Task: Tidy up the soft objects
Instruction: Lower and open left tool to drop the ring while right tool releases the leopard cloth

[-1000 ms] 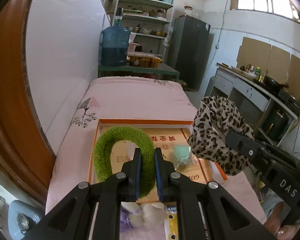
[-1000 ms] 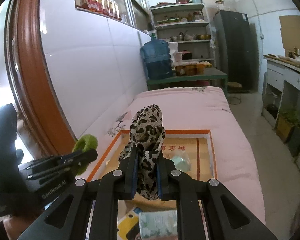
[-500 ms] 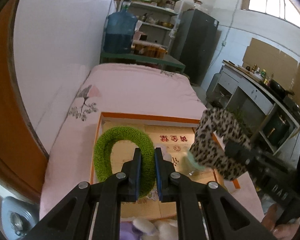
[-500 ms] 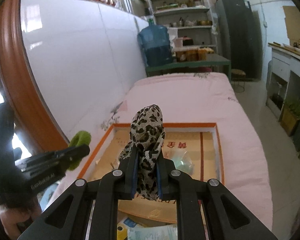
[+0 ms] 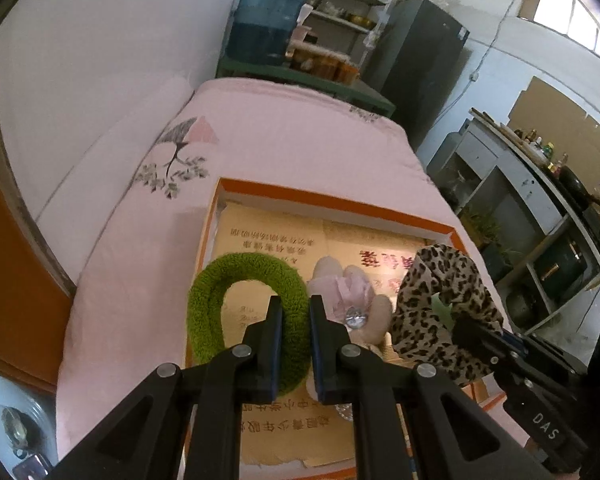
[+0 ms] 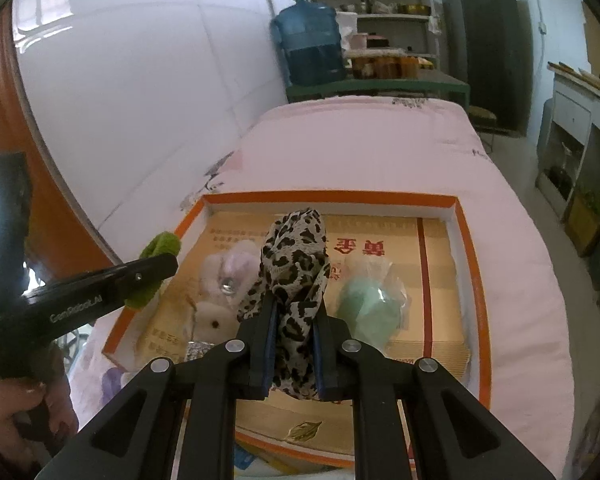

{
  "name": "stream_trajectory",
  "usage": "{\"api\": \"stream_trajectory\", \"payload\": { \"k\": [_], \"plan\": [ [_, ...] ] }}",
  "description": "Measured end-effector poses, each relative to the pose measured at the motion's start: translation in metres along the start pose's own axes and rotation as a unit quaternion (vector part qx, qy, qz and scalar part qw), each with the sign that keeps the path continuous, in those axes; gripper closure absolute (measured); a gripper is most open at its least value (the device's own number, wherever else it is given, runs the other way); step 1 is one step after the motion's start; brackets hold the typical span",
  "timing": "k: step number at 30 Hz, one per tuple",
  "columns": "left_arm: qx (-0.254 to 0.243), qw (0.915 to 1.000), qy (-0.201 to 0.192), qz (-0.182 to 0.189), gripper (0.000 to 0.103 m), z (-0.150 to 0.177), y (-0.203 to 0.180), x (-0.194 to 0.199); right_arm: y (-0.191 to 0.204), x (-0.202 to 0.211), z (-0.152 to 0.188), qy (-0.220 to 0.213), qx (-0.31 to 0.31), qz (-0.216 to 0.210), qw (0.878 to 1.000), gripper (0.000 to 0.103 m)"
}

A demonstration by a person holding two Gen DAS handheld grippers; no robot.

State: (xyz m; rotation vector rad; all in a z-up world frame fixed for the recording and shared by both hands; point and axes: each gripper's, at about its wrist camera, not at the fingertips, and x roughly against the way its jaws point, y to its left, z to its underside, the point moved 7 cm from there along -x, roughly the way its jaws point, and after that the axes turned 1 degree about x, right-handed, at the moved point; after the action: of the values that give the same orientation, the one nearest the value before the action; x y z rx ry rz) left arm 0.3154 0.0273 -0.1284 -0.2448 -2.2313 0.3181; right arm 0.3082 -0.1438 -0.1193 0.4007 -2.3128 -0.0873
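Observation:
My left gripper (image 5: 292, 312) is shut on a fluffy green scrunchie (image 5: 212, 300), which hangs as a loop over the left part of the orange-rimmed box (image 5: 324, 200). My right gripper (image 6: 294, 312) is shut on a leopard-print scrunchie (image 6: 296, 248), held above the middle of the same box (image 6: 332, 196). In the right wrist view the left gripper (image 6: 168, 264) comes in from the left with the green scrunchie (image 6: 160, 244). A pink plush toy (image 6: 220, 280) and a bagged mint-green soft object (image 6: 364, 300) lie inside the box.
The box sits on a pink bedspread (image 6: 380, 152) beside a white tiled wall (image 6: 140, 60). A blue water jug (image 6: 308, 40) and shelves stand beyond the bed. A person's hand (image 6: 16, 412) holds the left gripper. Cabinets (image 5: 520, 184) line the right side.
Both grippers have come forward and down toward the box, each still gripping its scrunchie. The box and the plush toy inside now fill more of both views.

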Motion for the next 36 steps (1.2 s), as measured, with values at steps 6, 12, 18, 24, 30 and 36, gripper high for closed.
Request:
{"api": "stream_trajectory", "payload": {
  "k": [6, 12, 18, 24, 30, 36],
  "plan": [
    [0.002, 0.9998, 0.019, -0.001, 0.091, 0.004, 0.001, -0.013, -0.004, -0.008, 0.003, 0.010, -0.005, 0.000, 1.000, 0.087],
    [0.014, 0.9986, 0.050, 0.003, 0.090, 0.010, 0.009, -0.032, -0.004, -0.015, 0.006, 0.018, -0.002, 0.002, 1.000, 0.082],
    [0.002, 0.9978, 0.067, -0.001, 0.087, 0.016, 0.006, -0.037, -0.005, -0.015, 0.009, 0.019, -0.005, 0.007, 1.000, 0.053],
    [0.006, 0.9982, 0.055, 0.020, 0.065, 0.016, 0.002, -0.025, -0.008, -0.008, 0.013, 0.021, -0.007, 0.016, 1.000, 0.046],
    [0.012, 0.9995, 0.017, 0.024, 0.045, 0.010, -0.001, 0.000, -0.012, 0.003, 0.014, 0.015, -0.013, 0.020, 1.000, 0.044],
    [0.004, 0.9995, -0.012, 0.029, 0.045, 0.009, -0.009, 0.026, -0.015, 0.019, 0.014, 0.004, -0.021, 0.023, 1.000, 0.043]
  ]
}}
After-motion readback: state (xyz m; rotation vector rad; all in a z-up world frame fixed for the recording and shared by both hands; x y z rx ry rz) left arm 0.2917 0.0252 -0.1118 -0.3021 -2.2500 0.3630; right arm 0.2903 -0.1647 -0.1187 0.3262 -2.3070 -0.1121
